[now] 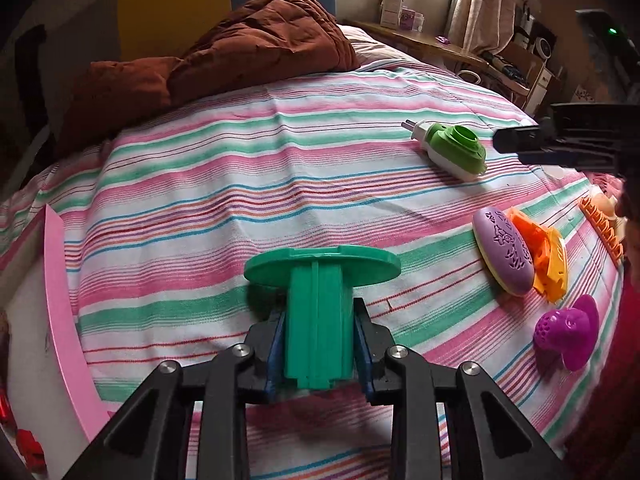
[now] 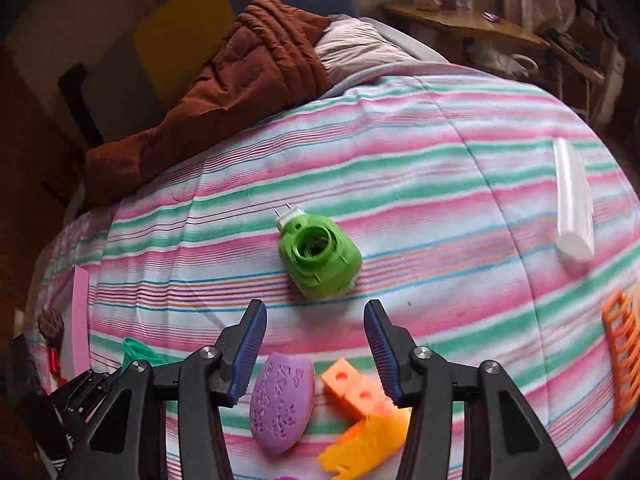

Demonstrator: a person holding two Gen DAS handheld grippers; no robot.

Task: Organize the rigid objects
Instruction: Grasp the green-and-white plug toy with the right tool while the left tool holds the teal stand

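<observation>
My left gripper (image 1: 320, 320) is shut on a green plastic stand (image 1: 320, 304) with a round flat top, held over the striped bedspread (image 1: 240, 200). To its right lie a green and white plug-in device (image 1: 454, 150), a purple oval case (image 1: 504, 254), an orange and yellow piece (image 1: 546, 258) and a purple round piece (image 1: 568, 330). My right gripper (image 2: 316, 344) is open and empty above the purple oval case (image 2: 282, 402) and the orange piece (image 2: 354, 390). The green plug-in device (image 2: 318, 258) lies just beyond its fingertips. The right gripper shows at the right edge of the left wrist view (image 1: 560, 144).
A pink bin wall (image 1: 64, 300) stands at the left bed edge. A brown quilt (image 1: 240, 52) is heaped at the head of the bed. A white tube-shaped item (image 2: 574, 204) and an orange comb-like rack (image 2: 622, 356) lie at the right. A wooden desk (image 2: 464, 26) stands beyond.
</observation>
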